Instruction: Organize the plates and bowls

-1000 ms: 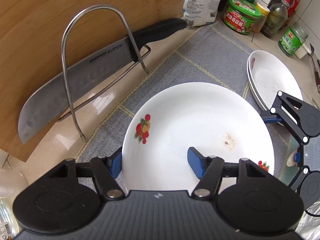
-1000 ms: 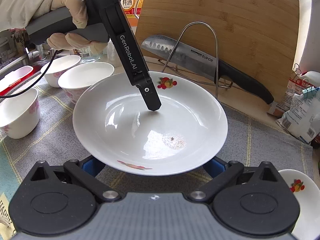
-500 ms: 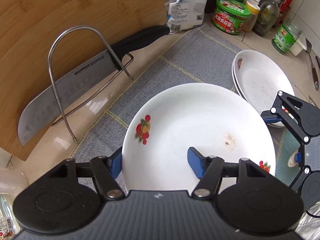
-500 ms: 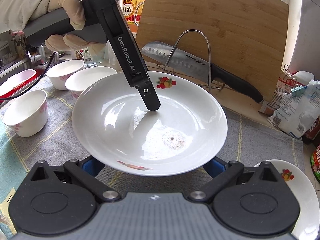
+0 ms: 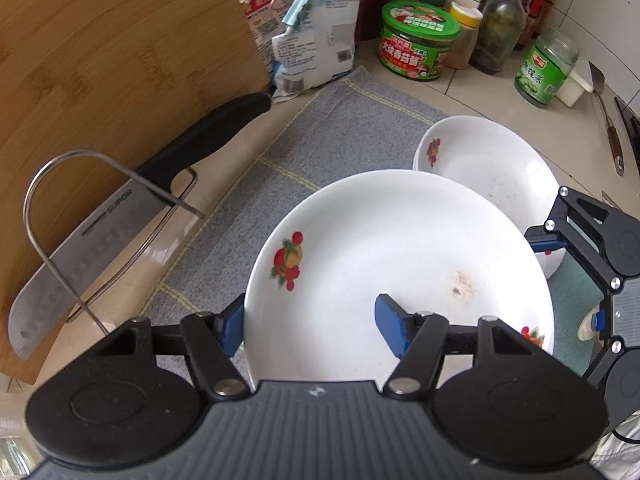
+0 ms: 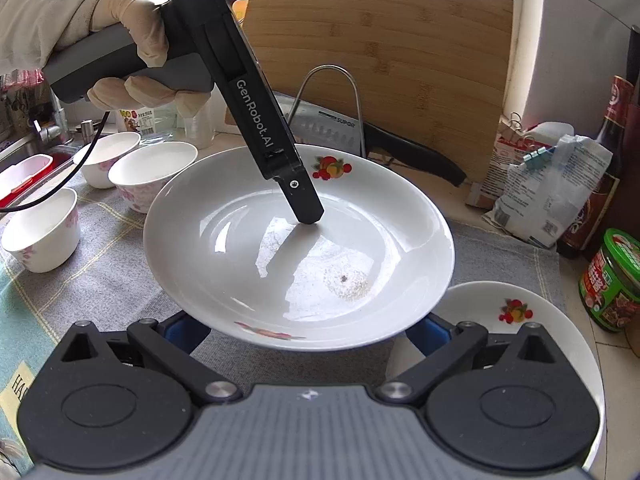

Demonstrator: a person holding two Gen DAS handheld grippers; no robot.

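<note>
Left of frame, three empty bowls [image 6: 40, 232] sit on the grey mat [image 6: 100, 276]. At centre, the left gripper [image 5: 312, 324] clamps the rim of the crumb-stained plate [image 6: 300, 252], held up; the right gripper's [image 6: 304, 330] fingers straddle its near edge, grip uncertain. Lower right lie stacked plates [image 6: 520, 320].

Hidden under the plate

The raised plate [image 6: 298, 248] covered the right gripper's fingertips and part of the stacked plates [image 5: 492, 160] behind it.

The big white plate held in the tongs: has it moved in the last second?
Yes. The plate has travelled away from the knife rack toward the stacked plates, whose near rim it now overlaps.
</note>
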